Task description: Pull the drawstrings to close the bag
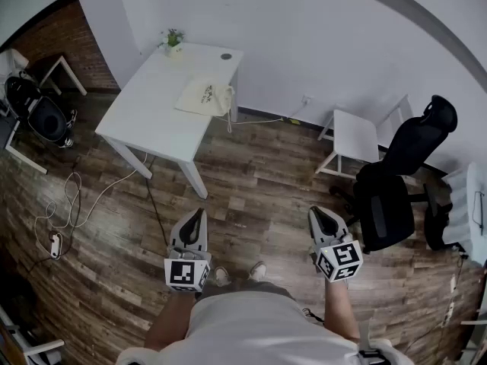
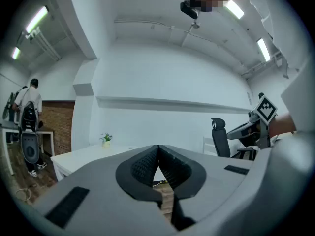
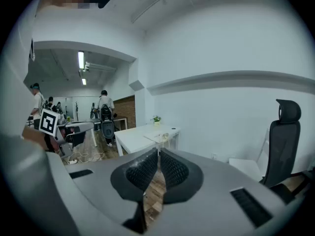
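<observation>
My left gripper (image 1: 198, 215) and right gripper (image 1: 319, 213) hover above the wood floor (image 1: 259, 181), jaws closed on nothing; the bag (image 1: 204, 96) lies flat on the white bench (image 1: 148, 120), well apart from both.

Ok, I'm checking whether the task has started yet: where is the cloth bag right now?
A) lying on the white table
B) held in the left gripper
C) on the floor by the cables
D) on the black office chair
A: the cloth bag lies flat on the white table, well away from the left gripper and right gripper, both shut and empty.
</observation>
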